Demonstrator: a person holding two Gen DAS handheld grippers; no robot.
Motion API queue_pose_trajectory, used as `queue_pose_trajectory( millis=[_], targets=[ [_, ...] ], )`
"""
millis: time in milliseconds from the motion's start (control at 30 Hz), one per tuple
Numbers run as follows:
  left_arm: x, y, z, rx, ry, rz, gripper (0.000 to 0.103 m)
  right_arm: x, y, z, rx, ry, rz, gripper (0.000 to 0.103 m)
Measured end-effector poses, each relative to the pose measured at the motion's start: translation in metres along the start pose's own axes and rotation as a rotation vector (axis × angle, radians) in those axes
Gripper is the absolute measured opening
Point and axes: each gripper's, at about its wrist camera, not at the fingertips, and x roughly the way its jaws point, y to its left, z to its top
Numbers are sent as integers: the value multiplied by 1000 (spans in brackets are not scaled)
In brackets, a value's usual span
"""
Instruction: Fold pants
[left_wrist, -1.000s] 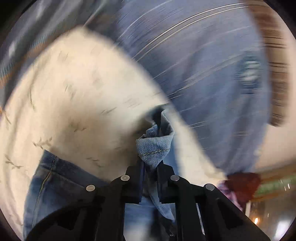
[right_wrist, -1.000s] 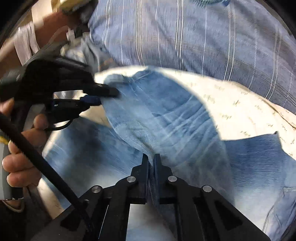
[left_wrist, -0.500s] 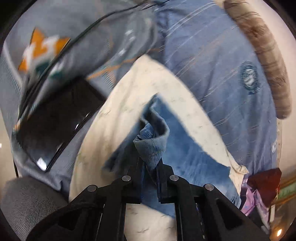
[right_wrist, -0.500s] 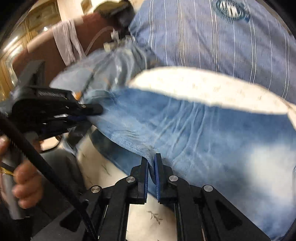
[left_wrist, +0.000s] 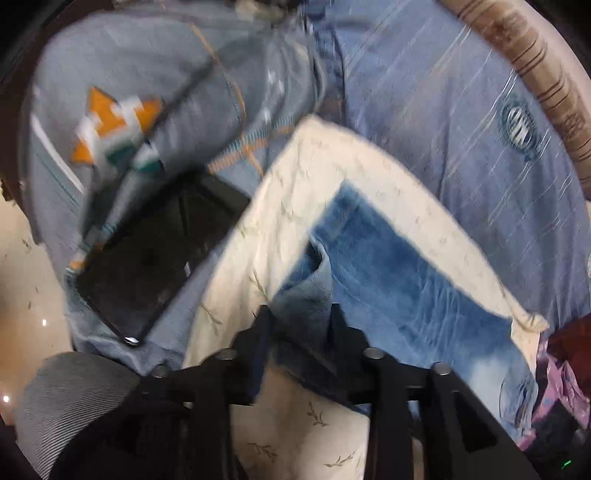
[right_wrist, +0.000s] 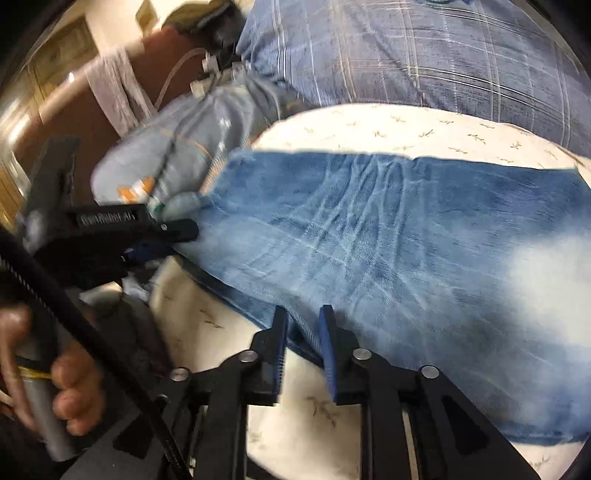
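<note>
The blue jeans (left_wrist: 406, 280) lie folded lengthwise and flat on a cream leaf-print sheet (left_wrist: 332, 155). In the left wrist view, my left gripper (left_wrist: 301, 317) sits at the near corner of the denim; its jaws are opening, with the bunched hem loose between them. In the right wrist view the jeans (right_wrist: 388, 236) stretch away to the right. My right gripper (right_wrist: 303, 325) straddles their near edge, jaws opening, the blue pads clear of the cloth. The left gripper (right_wrist: 177, 232) shows there at the jeans' left corner.
Blue striped fabric (left_wrist: 461, 110) lies beyond the sheet. A grey-blue cloth with an orange pattern (left_wrist: 110, 122) and a flat black object (left_wrist: 159, 254) lie to the left. Purple and dark red cloth (left_wrist: 565, 369) sits at the right. A person's hand (right_wrist: 74, 387) holds the left gripper's handle.
Both grippers carried the pinched denim edge across and lowered it onto the sheet. Both sets of jaws, shut on the hem before, now stand apart, and the cloth lies flat.
</note>
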Motion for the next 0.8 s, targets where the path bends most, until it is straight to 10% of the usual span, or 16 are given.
queue_pose_trajectory(
  millis=[300, 500, 800],
  targets=[
    [-46, -63, -51, 292, -167, -37, 43, -134, -81, -19, 214, -224, -17, 69],
    [-57, -131, -112, 508, -145, -160, 59, -175, -156, -49, 405, -283, -224, 70],
    [-59, -200, -165, 723, -83, -132, 62, -201, -190, -78, 524, -319, -395, 70]
  ],
)
